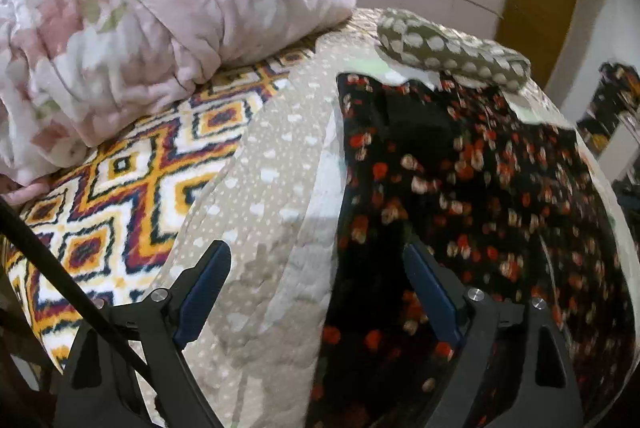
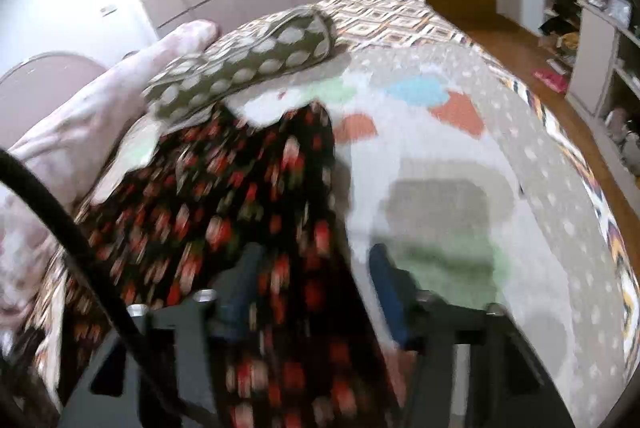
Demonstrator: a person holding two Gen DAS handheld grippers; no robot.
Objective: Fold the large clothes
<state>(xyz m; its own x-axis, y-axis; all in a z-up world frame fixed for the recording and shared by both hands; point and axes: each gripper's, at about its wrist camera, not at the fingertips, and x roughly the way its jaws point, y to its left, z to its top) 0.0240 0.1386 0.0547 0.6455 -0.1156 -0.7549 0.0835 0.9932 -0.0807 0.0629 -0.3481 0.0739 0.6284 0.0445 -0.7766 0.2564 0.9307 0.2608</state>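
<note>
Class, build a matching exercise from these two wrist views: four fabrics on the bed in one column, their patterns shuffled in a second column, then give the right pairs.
Column one:
1. garment
2. blanket
3. bedspread
4. pillow

Column two:
A. pale pink and white blotches
B. olive with pale ovals
C. black with red flowers
D. orange, white and navy diamonds

Pairs: 1-C, 2-A, 3-D, 4-B

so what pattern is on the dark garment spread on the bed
Black with small red and cream flowers: the dark garment shows sharpest in the left wrist view.
</note>
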